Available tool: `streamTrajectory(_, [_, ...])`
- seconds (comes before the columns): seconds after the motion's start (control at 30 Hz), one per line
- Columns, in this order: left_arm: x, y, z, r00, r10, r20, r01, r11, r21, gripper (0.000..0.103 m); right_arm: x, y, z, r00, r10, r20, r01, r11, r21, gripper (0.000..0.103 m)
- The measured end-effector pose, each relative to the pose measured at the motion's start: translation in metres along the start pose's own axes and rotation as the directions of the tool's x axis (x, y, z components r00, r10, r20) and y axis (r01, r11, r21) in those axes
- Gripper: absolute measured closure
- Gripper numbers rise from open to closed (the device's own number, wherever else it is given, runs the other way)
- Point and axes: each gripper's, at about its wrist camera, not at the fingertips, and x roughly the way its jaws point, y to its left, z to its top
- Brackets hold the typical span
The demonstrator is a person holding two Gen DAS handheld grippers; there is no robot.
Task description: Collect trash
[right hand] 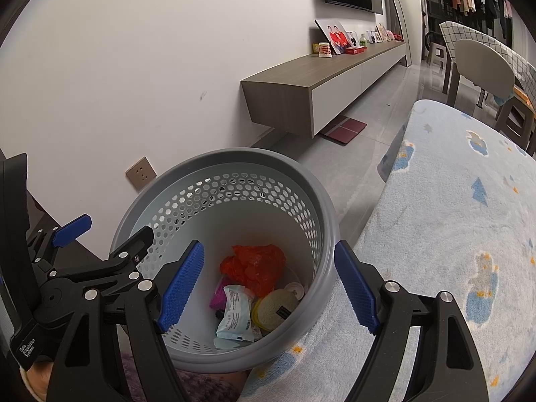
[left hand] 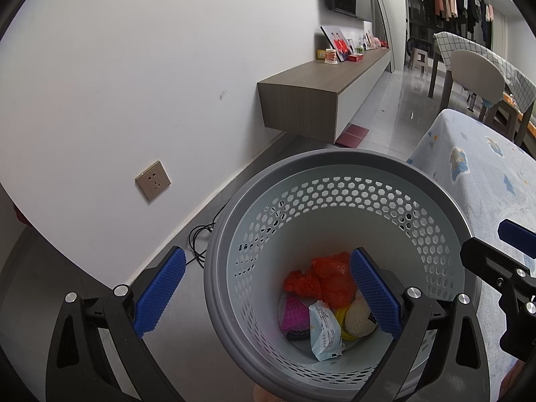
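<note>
A round grey basket (left hand: pixel 335 160) with a perforated pale inner wall stands on the floor below both grippers. At its bottom lie a crumpled orange-red plastic bag (left hand: pixel 328 278), a pink shuttlecock-like piece (left hand: pixel 294 315), a white wrapper (left hand: pixel 323 331), a yellow item and a beige round pad (left hand: pixel 358 318). My left gripper (left hand: pixel 268 291) is open across the basket's left rim, one finger over the floor and one inside. My right gripper (right hand: pixel 269 284) is open across the basket's (right hand: pixel 234 154) right rim, above the bag (right hand: pixel 258 264) and wrapper (right hand: pixel 236 315). Neither gripper holds anything.
A fluffy pale-blue rug (right hand: pixel 452 234) lies right of the basket. A floating wooden cabinet (left hand: pixel 301 104) runs along the white wall, with a red flat scale (left hand: pixel 351 135) under it. A wall socket (left hand: pixel 153 180) and black cable (left hand: pixel 201 241) sit left. A dining chair (left hand: pixel 475 70) stands behind.
</note>
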Motion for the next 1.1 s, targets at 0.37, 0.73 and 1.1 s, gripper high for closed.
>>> streamTrajectory(0.37, [-0.0004, -0.0003, 0.0000, 1.000, -0.001, 0.000, 0.001, 1.000, -0.003, 0.006, 0.0004, 0.0024, -0.0001, 1.000, -0.003, 0.000, 0.003, 1.000, -0.005, 0.026])
streamTrajectory(0.73, [0.0007, -0.0018, -0.0012, 1.000, -0.002, -0.001, 0.002, 1.000, -0.002, 0.006, 0.0003, 0.0018, -0.0003, 1.000, -0.002, 0.000, 0.002, 1.000, -0.005, 0.026])
streamTrajectory(1.1, [0.0009, -0.0040, -0.0019, 1.000, -0.005, 0.000, 0.005, 1.000, -0.002, 0.006, 0.0013, 0.0043, 0.0003, 1.000, 0.000, 0.002, 0.000, 1.000, -0.008, 0.026])
